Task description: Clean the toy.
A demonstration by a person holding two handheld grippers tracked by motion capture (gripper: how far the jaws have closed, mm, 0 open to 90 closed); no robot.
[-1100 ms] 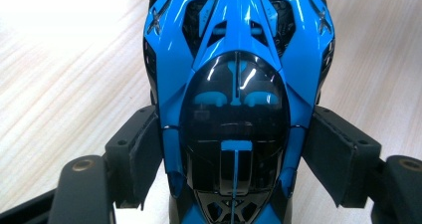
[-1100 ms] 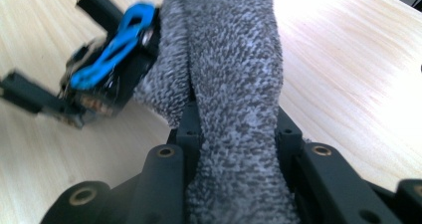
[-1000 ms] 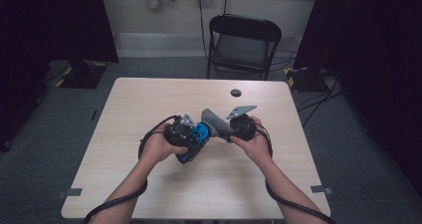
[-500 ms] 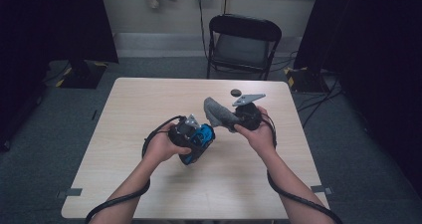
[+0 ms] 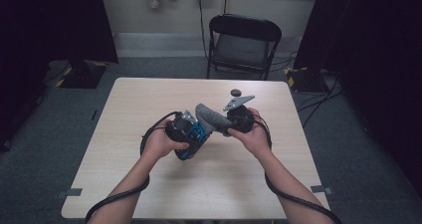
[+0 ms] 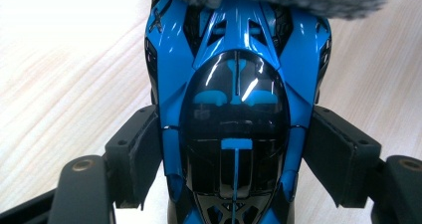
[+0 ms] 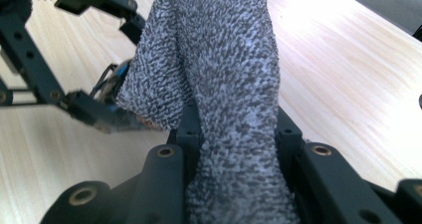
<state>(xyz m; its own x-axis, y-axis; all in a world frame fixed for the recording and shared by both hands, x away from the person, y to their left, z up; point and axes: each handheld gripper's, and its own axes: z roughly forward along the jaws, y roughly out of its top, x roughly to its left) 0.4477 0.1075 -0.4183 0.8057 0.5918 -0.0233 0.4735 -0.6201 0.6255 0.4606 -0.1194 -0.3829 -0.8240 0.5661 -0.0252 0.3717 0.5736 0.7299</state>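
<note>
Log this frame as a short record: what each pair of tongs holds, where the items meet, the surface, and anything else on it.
left tongs: shut on the blue toy car, gripping its sides
right tongs: shut on the grey cloth
contact: the cloth lies against one end of the car, seen in the left gripper view
height: both items held above the table
surface: pale wood table
other item: small dark round object near the far edge
background: black folding chair behind the table

Two handheld grippers meet over the middle of the tabletop (image 5: 149, 184).
The left gripper (image 5: 191, 130) holds a toy car (image 6: 234, 109); from its right, the right gripper (image 5: 226, 127) lays a cloth (image 7: 224, 84) on the car. A small disc (image 5: 236, 92) lies behind them; a chair (image 5: 244, 45) stands beyond the tabletop.
</note>
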